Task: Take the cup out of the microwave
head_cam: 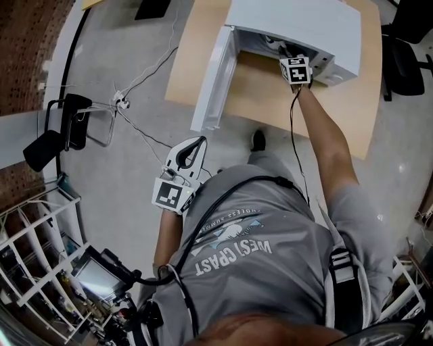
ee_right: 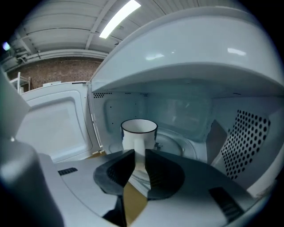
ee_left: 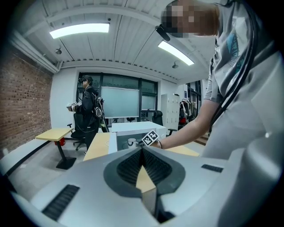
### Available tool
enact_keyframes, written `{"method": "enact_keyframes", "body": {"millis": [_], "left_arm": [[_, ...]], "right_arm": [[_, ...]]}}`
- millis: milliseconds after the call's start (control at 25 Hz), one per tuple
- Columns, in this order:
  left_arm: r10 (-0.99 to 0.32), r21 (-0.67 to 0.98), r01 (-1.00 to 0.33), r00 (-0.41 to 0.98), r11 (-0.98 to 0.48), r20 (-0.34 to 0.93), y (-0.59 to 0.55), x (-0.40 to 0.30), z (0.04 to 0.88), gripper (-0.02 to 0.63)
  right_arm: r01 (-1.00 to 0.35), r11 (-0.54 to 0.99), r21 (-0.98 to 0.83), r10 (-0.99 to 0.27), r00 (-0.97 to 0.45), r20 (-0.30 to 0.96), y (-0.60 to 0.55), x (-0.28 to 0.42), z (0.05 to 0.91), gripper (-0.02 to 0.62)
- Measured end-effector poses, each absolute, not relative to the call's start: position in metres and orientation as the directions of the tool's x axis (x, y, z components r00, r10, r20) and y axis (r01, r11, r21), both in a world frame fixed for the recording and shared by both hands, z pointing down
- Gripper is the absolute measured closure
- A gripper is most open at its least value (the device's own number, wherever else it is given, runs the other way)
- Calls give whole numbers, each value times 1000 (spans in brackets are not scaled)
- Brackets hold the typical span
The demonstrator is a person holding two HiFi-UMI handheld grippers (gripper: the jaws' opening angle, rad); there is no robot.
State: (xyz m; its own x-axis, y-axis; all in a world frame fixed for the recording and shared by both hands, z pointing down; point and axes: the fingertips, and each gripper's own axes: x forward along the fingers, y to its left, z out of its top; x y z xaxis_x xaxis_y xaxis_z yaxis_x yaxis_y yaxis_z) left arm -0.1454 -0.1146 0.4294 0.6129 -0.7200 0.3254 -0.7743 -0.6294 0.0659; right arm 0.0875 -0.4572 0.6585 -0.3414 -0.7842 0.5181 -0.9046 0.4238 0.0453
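Far left on the grey floor, a black office chair (head_cam: 54,135) with a thin white cable (head_cam: 135,125) trailing past it. Next over, the left gripper (ee_left: 142,150), held low by the grey t-shirt and well clear of the desk, claw pressed together at the tips with nothing in it. Then the light wooden desk (head_cam: 270,101), with a boxy white microwave (head_cam: 298,20) sitting toward its far edge. White microwave door (head_cam: 211,81) swung wide open, reaching toward the desk's left edge.

Inside, a white cup with a thin dark rim (ee_right: 139,132), upright on the round glass turntable (ee_right: 177,144), a bit left of the middle, its 1 flat white handle (ee_right: 135,146) turned toward the opening. Right gripper (ee_right: 140,153) poked into the mouth of the microwave at the end of a bare arm, its 2 jaws closed in on that handle, 1 pad each side, handle filling the gap. Can't see the cup's base behind the jaws. Further right, the perforated side wall (ee_right: 246,142) of the cavity.
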Motion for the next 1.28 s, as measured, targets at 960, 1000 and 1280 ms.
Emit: {"method": "enact_keyframes", "body": {"millis": [960,1000,1280], "left_arm": [[-700,121,-769,625,-627,344,-144,-161,442,561],[-696,119,-766,628,-632,347,-143,-161,443,562],[-676,114,-726,677,-678,290,-128,-162,441,561]], "right_arm": [[-916,402,6,-782,-339,523,-446,79,648,528],[-914,406,0,-782,-348,517,-440,78,643,528],[-901,433,-36,-770,-391,504,-373,65,623,528]]}}
